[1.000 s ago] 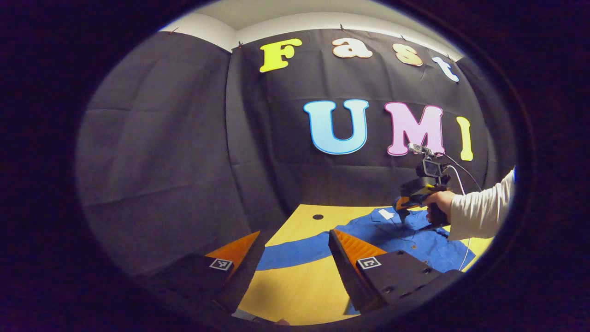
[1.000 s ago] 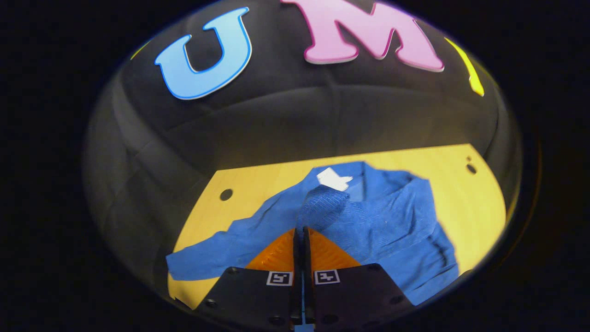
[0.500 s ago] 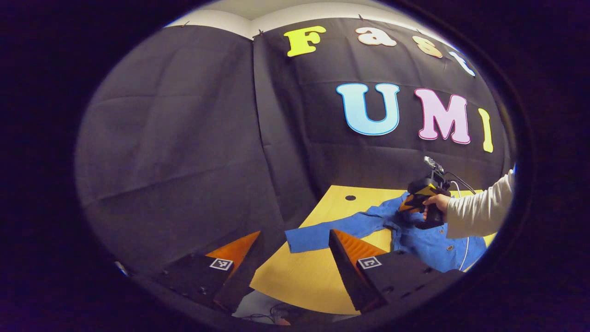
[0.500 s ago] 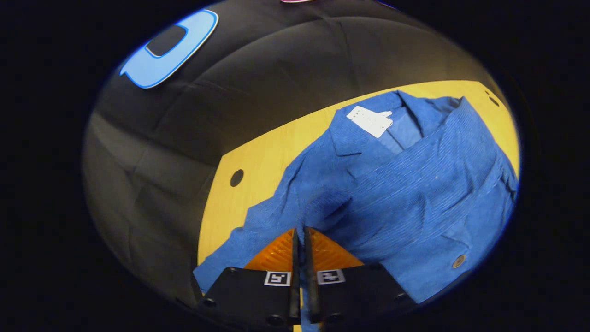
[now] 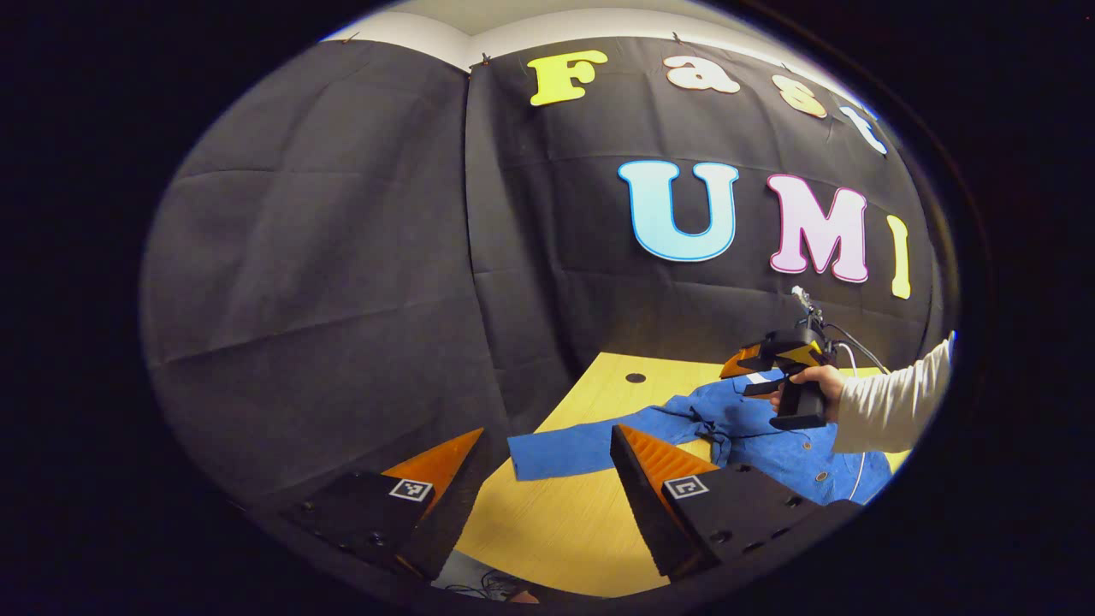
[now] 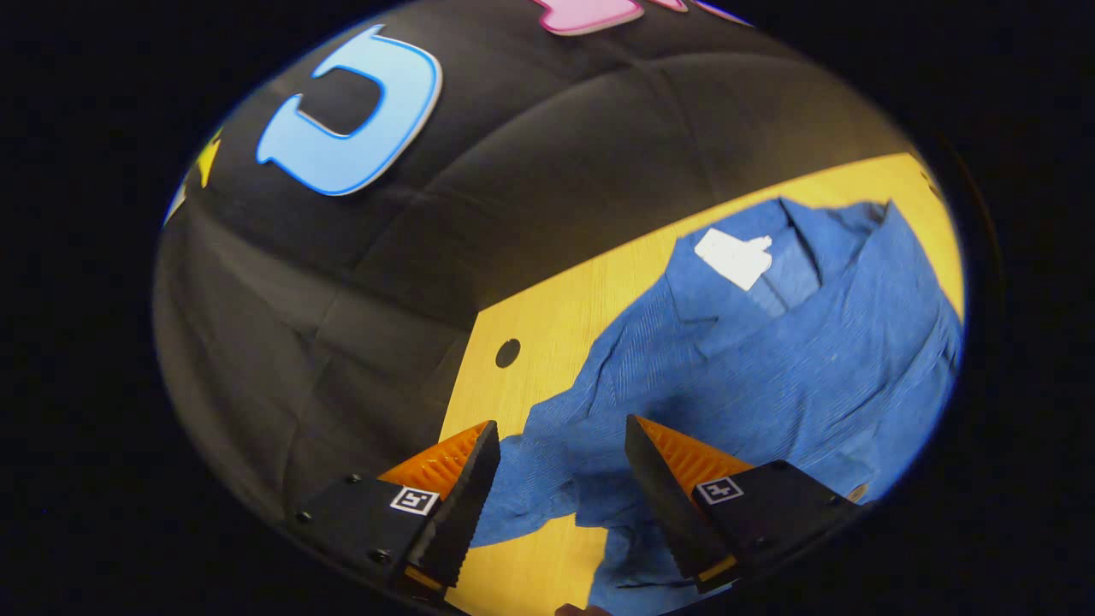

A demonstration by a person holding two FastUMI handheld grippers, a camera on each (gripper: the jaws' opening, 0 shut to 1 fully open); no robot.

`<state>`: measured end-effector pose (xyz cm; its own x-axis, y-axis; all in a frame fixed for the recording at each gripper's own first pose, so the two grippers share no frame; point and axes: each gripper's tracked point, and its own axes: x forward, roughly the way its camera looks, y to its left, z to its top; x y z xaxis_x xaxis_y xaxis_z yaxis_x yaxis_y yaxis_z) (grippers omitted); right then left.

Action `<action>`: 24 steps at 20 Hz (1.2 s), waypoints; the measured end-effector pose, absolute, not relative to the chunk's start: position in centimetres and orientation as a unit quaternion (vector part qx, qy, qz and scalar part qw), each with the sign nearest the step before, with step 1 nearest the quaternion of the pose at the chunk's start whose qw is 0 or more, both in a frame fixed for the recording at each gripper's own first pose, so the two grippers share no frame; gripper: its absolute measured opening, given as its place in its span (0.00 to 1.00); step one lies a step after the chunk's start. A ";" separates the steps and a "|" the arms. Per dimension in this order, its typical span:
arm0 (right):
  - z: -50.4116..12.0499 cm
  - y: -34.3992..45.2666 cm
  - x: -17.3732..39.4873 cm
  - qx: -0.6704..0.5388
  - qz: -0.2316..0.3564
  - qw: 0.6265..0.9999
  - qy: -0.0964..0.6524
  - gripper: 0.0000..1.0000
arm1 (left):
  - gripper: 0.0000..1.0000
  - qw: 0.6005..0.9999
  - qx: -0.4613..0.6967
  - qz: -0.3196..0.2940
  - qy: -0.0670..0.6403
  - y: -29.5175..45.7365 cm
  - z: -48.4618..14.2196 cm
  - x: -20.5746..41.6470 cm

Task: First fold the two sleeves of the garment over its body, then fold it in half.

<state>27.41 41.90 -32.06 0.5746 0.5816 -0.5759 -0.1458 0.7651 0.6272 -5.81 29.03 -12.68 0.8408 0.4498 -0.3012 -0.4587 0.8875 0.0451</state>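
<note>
Holding both grippers with fingers spread and empty, I had my right gripper (image 6: 560, 445) hovering over the blue shirt (image 6: 770, 359) spread on the yellow table (image 6: 547, 316), while my left gripper (image 5: 547, 453) hung near the shirt's outstretched sleeve (image 5: 582, 445) off its side.

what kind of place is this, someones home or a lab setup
Likely a staged recording booth, not a home: black cloth wall hung behind a bare yellow table, a blue shirt spread on it, and a person's hand working a handheld claw.
</note>
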 end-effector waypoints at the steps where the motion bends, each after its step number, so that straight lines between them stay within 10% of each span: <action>1: -30.2 40.8 27.3 0.248 0.221 0.861 0.385 0.93 | 0.80 0.961 -0.014 0.233 0.146 29.2 -12.5 -5.2; 6: -18.1 32.6 23.2 0.163 0.254 0.921 0.245 0.94 | 0.81 0.963 -0.036 0.233 0.127 33.5 -14.9 -1.8; 7: -16.2 30.5 21.4 0.142 0.264 0.925 0.232 0.81 | 0.80 0.958 -0.053 0.242 0.145 35.0 -16.9 -1.1; 8: -14.1 27.9 19.8 0.123 0.268 0.931 0.217 0.96 | 0.81 0.951 -0.071 0.248 0.167 36.3 -18.9 -0.4; 14: -0.5 12.5 12.1 0.053 0.184 0.979 0.073 0.95 | 0.83 0.908 -0.161 0.250 0.294 40.5 -27.3 2.8; 24: 2.5 3.9 7.0 0.086 0.067 0.993 0.051 0.95 | 0.84 0.829 -0.175 0.270 0.458 42.3 -36.9 6.0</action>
